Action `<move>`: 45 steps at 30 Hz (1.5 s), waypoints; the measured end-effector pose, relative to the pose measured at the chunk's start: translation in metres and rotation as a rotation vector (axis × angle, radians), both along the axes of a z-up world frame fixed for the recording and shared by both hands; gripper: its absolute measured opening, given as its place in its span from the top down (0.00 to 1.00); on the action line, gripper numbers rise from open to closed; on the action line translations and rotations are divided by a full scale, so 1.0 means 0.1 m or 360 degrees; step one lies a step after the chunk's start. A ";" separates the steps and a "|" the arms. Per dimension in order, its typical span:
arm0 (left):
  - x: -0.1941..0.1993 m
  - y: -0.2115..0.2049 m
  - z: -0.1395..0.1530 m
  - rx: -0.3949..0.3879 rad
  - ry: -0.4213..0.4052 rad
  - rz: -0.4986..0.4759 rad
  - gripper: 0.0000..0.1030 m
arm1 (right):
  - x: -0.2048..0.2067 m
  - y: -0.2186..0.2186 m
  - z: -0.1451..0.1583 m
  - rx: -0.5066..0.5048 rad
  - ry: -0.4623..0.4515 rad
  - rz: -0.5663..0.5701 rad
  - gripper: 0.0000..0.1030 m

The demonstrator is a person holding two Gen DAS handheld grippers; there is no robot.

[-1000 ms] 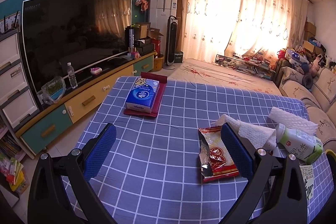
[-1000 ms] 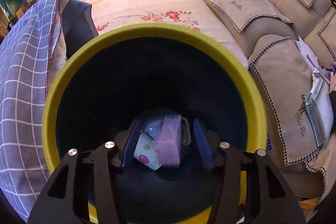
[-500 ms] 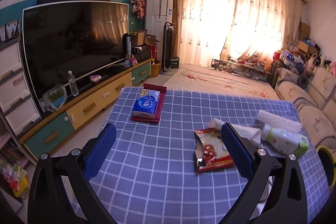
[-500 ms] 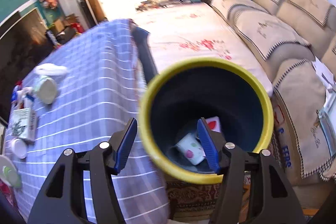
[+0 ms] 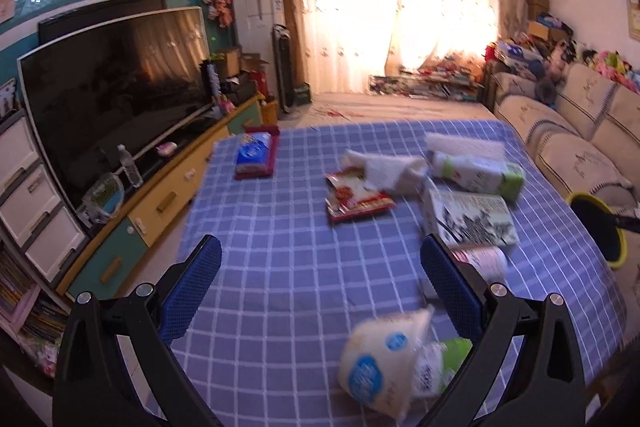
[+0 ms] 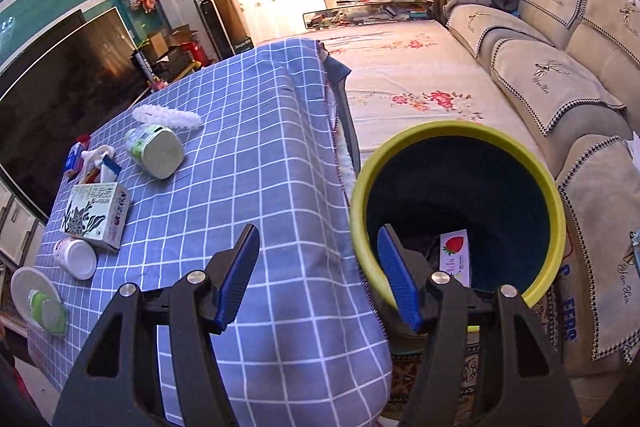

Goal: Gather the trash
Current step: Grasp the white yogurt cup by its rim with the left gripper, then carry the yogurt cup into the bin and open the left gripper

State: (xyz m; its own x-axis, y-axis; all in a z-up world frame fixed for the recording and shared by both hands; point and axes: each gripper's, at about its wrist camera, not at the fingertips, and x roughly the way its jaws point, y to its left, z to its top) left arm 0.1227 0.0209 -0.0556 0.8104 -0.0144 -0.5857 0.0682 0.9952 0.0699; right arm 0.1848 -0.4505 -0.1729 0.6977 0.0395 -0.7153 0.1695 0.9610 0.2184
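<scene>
Trash still litters the blue checked tablecloth (image 5: 280, 267), red snack wrapper (image 5: 356, 197) through printed carton (image 5: 472, 219), left gripper (image 5: 320, 287) wide open and empty, right gripper (image 6: 316, 275) empty-jawed, while strawberry-printed packaging (image 6: 454, 255) already lies in the yellow-rimmed dark bin (image 6: 460, 131).

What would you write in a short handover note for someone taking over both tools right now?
Left tool: open, empty, above the table.
Right tool: open, empty, at the table edge beside the bin.
Done: a strawberry carton lies in the bin.
Left on the table: red snack wrapper, crumpled tissue, green bottle, printed box, small pot.
</scene>
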 end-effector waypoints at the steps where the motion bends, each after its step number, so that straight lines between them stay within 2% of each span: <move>1: -0.03 -0.02 -0.02 -0.0009 0.0035 -0.0022 0.05 | -0.02 0.00 -0.01 0.0002 -0.0001 0.0005 0.43; 5: -0.05 -0.05 -0.15 -0.0053 0.0226 -0.0106 0.05 | -0.08 0.00 -0.02 -0.0004 -0.0005 0.0014 0.42; 11: 0.02 -0.03 -0.28 -0.0089 0.0384 -0.0137 0.06 | -0.12 -0.01 -0.05 0.0024 -0.0010 0.0013 0.42; 13: 0.05 -0.03 -0.31 -0.0046 0.0419 -0.0108 0.15 | -0.12 0.00 -0.05 0.0028 -0.0013 0.0024 0.42; 17: 0.05 -0.06 -0.34 0.0010 0.0447 -0.0090 0.24 | -0.11 0.04 -0.06 0.0025 -0.0012 0.0042 0.42; 23: 0.06 -0.21 -0.37 0.0189 0.0441 -0.0069 0.40 | -0.07 0.09 -0.08 0.0033 -0.0007 0.0061 0.42; 28: 0.13 -0.33 -0.51 0.0266 0.0516 -0.0085 0.69 | -0.06 0.11 -0.12 0.0043 0.0005 0.0067 0.42; 32: 0.19 -0.36 -0.57 0.0379 0.0487 -0.0017 0.81 | -0.04 0.09 -0.15 0.0053 0.0016 0.0062 0.42; 33: 0.22 -0.36 -0.58 0.0404 0.0474 0.0002 0.86 | -0.04 0.08 -0.16 0.0056 0.0017 0.0061 0.42; 36: 0.35 -0.34 -0.61 0.0498 0.0398 0.0048 0.92 | -0.03 0.06 -0.19 0.0067 0.0023 0.0059 0.42; 41: 0.64 -0.36 -0.66 0.0623 0.0265 0.0070 0.93 | -0.02 0.07 -0.22 0.0080 0.0030 0.0071 0.42; 45: 0.85 -0.35 -0.54 0.0582 0.0204 0.0082 0.93 | -0.03 0.04 -0.21 0.0087 0.0029 0.0063 0.42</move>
State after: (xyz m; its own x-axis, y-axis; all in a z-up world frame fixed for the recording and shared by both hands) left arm 0.2075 -0.0137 -0.1099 0.7244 0.2527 -0.6414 0.0501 0.9086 0.4146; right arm 0.1817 -0.4469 -0.1939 0.6817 0.1060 -0.7239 0.1362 0.9538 0.2679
